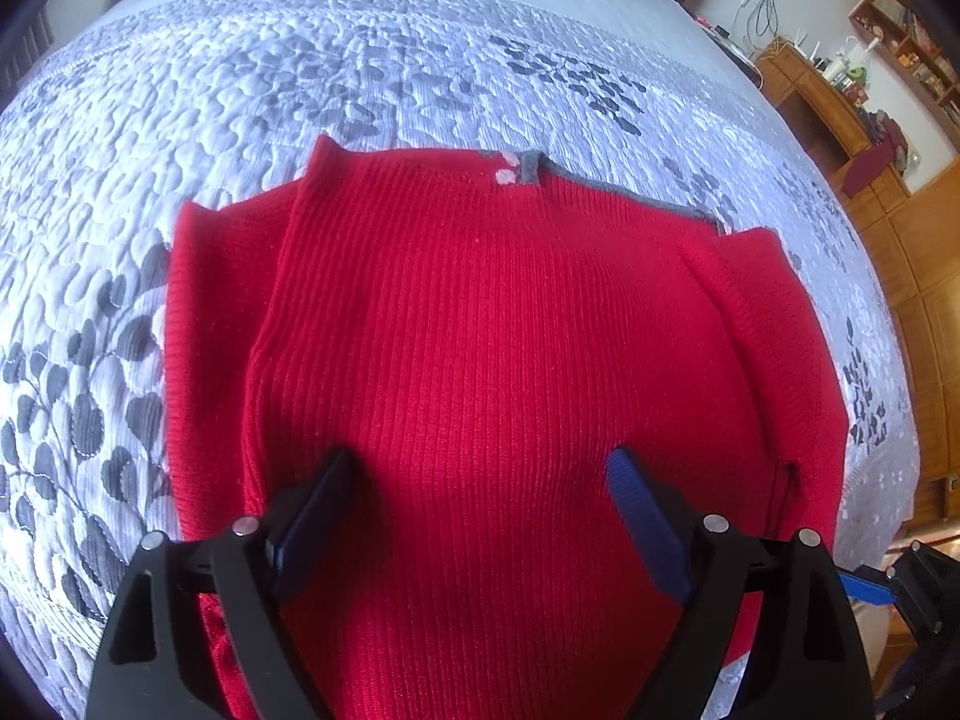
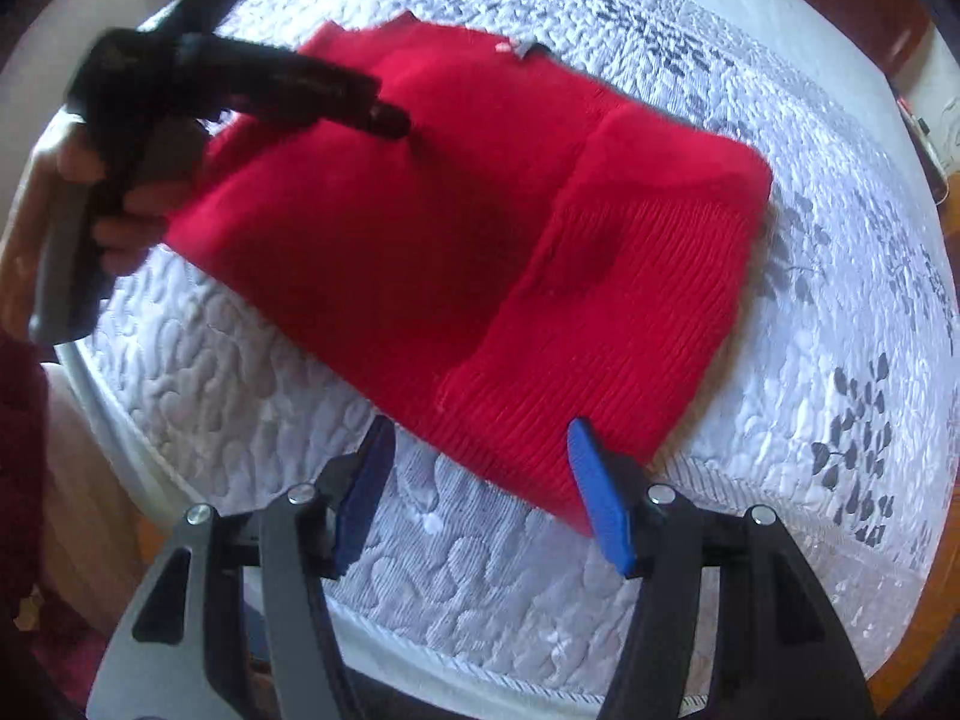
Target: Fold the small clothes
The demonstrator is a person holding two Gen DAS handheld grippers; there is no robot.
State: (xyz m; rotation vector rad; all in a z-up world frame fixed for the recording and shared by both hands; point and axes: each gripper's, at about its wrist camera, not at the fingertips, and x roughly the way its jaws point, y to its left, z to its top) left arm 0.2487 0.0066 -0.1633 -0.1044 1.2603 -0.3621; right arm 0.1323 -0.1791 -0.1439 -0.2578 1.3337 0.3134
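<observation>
Bed [image 1: 420,60] fills both views, spread with a pale quilted cover stitched in a pebble pattern and printed with grey leaf sprays [image 1: 72,420]. To the far right in the left wrist view, wooden cabinets and shelves [image 1: 840,108] stand against the wall, cluttered with small items too small to make out.

On the cover lies a red ribbed sweater [image 1: 480,312], the garment being folded. It rests flat on the bed, with both sleeves turned in over the body so that it forms a rough rectangle. In the right wrist view the folded-over sleeve panel [image 2: 630,276] lies along the sweater's right side, its ribs running crosswise to those of the body. At the far edge a grey neckline trim with a small pink and white mark [image 1: 516,171] peeks out.

The left gripper [image 1: 480,468] hangs over the near part of the sweater, its blue-padded fingers [image 1: 645,516] spread wide with only red knit showing between them; whether the tips touch the cloth cannot be told. In the right wrist view it shows as a blurred black tool held in a hand [image 2: 114,204] at the sweater's left edge.

The right gripper [image 2: 480,438] sits at the sweater's near corner, fingers [image 2: 600,498] spread apart, the right pad overlapping the hem in the view, clamping nothing.
</observation>
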